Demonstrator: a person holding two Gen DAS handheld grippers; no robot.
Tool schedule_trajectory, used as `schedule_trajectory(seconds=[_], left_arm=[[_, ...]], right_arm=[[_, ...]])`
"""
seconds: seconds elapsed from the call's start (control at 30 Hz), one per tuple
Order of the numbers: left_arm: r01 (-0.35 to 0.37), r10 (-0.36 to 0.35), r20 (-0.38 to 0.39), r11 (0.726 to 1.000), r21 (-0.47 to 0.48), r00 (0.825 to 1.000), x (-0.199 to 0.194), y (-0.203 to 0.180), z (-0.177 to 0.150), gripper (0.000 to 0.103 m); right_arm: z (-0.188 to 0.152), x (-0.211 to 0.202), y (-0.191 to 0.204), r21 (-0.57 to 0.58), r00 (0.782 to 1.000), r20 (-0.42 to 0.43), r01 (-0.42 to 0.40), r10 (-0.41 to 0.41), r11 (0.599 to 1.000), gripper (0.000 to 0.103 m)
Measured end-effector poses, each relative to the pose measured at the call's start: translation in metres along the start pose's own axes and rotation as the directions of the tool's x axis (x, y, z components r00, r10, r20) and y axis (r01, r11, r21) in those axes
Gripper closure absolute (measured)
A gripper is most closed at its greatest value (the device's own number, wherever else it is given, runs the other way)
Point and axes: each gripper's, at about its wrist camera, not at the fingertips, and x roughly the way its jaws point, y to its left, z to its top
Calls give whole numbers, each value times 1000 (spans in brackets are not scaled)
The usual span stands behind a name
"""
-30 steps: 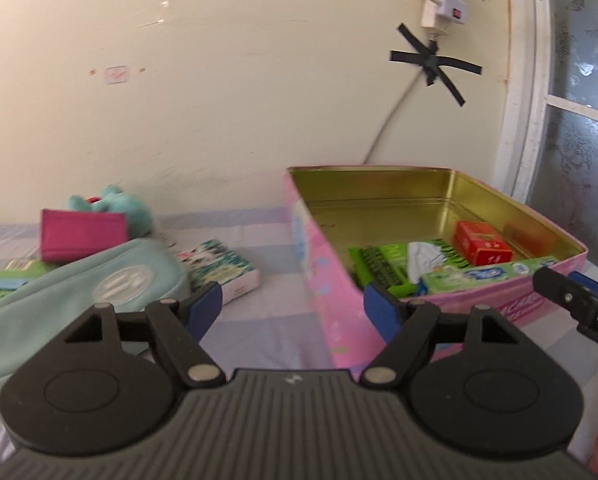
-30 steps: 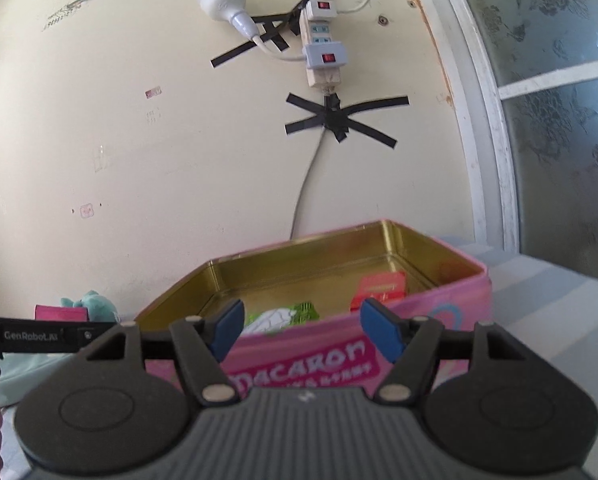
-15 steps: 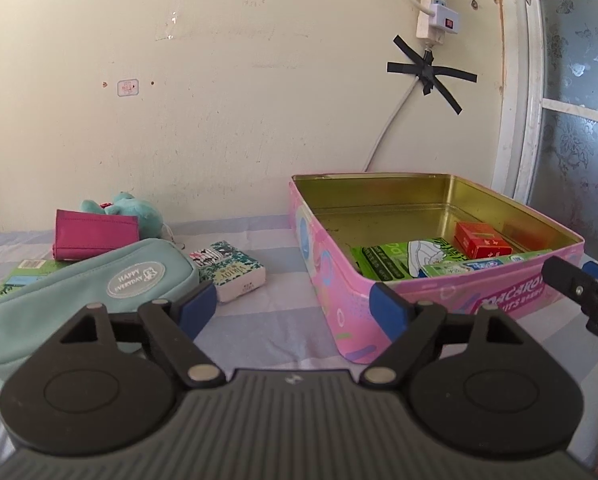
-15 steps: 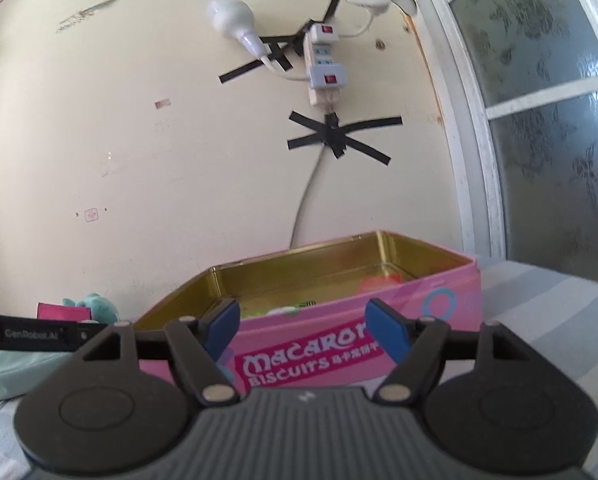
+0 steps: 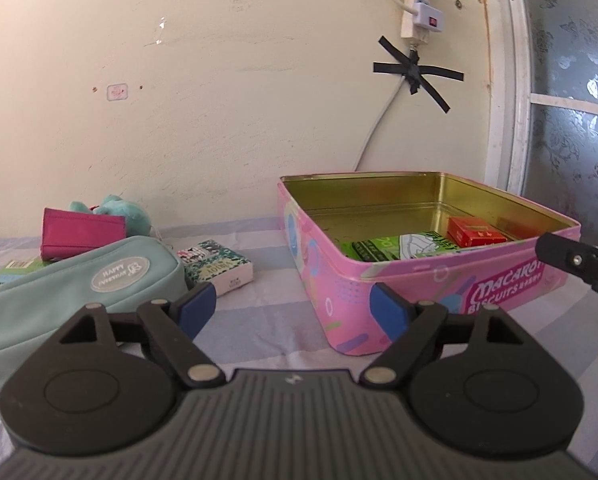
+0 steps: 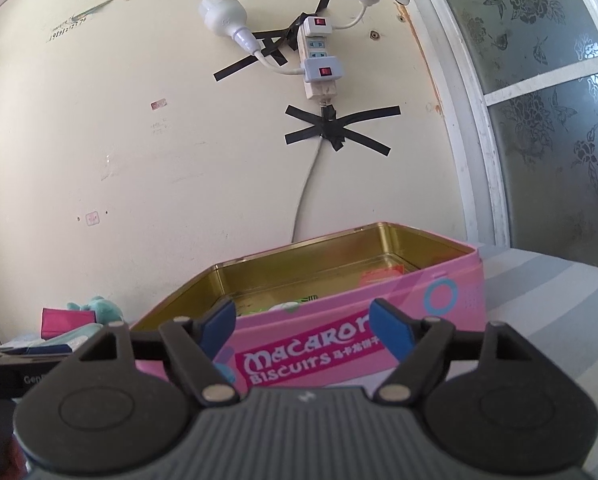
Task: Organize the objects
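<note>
Tin point(image 5: 427, 280) right of pouch point(image 5: 75, 280); booklet point(image 5: 219, 268) between, seemingly.

Tin contents: in the right wrist view the pink tin's point(image 6: 339, 344) near wall hides nearly everything inside.
Green packet point(image 5: 13, 270): mostly covered by the teal pouch point(image 5: 79, 284).
Plush toy point(image 5: 119, 210): lower part behind the magenta wallet point(image 5: 83, 232).
</note>
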Motion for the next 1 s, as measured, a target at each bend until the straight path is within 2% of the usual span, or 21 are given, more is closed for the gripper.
schedule_trajectory(seconds=[0.1,0.2,0.6,0.87,1.0], left_arm=[[1,-1,9,1000,9,1000,-2,-2,-1,17],[3,-4,15,1000,9,1000,-2,-2,-1,12],[11,-11,15,1000,-8,1000,-4,0,-2,12],[15,-16,-7,996,-83,1000,-5,12,-1,12],[16,-23,-46,990,-142,999,-8,32,2,12]], right_arm=[[0,2,0,5,1000,-11,0,0,1000,27],[0,2,0,8,1000,-16,1,-1,1000,27],[0,5,1,-2,999,-34,21,-21,1000,26],[0,9,6,-36,997,-58,53,-55,998,24],[0,10,12,-75,995,-60,79,-83,994,24]])
